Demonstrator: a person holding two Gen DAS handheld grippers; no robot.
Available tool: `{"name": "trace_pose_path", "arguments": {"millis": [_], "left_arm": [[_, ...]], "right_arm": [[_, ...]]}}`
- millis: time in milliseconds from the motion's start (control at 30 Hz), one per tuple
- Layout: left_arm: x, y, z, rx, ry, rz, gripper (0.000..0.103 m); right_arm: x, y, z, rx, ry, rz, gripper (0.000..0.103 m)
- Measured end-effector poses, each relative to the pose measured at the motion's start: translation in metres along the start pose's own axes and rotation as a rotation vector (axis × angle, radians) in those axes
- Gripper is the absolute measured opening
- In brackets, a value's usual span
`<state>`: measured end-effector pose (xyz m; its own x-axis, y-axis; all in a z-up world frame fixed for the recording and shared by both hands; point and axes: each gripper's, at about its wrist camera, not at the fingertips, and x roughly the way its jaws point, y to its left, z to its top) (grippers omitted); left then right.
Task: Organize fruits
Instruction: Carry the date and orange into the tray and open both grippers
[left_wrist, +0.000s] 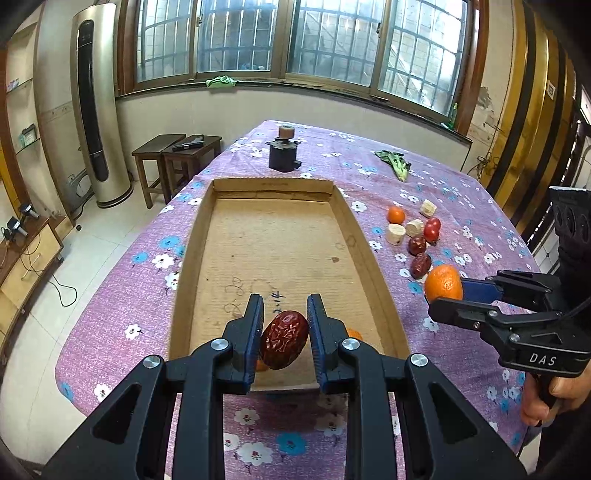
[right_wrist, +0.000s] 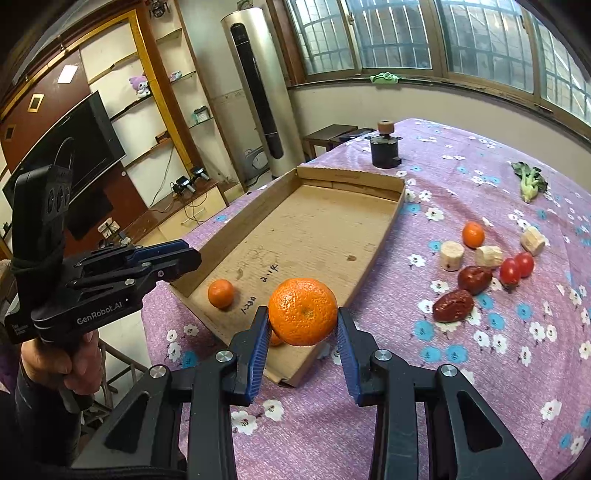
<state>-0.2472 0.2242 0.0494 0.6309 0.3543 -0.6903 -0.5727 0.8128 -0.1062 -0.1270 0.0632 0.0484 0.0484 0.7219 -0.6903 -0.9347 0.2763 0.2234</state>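
My left gripper (left_wrist: 284, 301) is shut on a wrinkled red date (left_wrist: 284, 339), held above the near end of a shallow cardboard tray (left_wrist: 273, 184). My right gripper (right_wrist: 302, 311) is shut on a large orange (right_wrist: 303, 312) over the tray's near right rim (right_wrist: 384, 236). The left wrist view shows that orange (left_wrist: 443, 282) just right of the tray. Seen side-on, the left gripper (right_wrist: 192, 256) hides its date. A small orange (right_wrist: 221, 293) lies in the tray, and another (right_wrist: 275, 338) peeks out behind the held one.
On the purple flowered cloth right of the tray lie a small orange (right_wrist: 473, 234), two red dates (right_wrist: 474, 279), cherry tomatoes (right_wrist: 517, 267) and pale cut chunks (right_wrist: 451, 255). A leafy green (right_wrist: 530, 181) and a black cylinder (right_wrist: 385, 147) sit farther back. The table edge drops off left.
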Motion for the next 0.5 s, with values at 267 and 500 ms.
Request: {"name": "trace_pose_path", "arguments": {"millis": [267, 500], "left_arm": [[0.007, 0.013, 0.007, -0.018, -0.002, 0.009, 0.022], [0.019, 0.021, 0.015, -0.023, 0.009, 0.015, 0.022]], "right_arm": [[0.014, 0.012, 0.01, -0.024, 0.01, 0.022, 0.036], [0.027, 0.02, 0.014, -0.035, 0.024, 0.04, 0.036]]}}
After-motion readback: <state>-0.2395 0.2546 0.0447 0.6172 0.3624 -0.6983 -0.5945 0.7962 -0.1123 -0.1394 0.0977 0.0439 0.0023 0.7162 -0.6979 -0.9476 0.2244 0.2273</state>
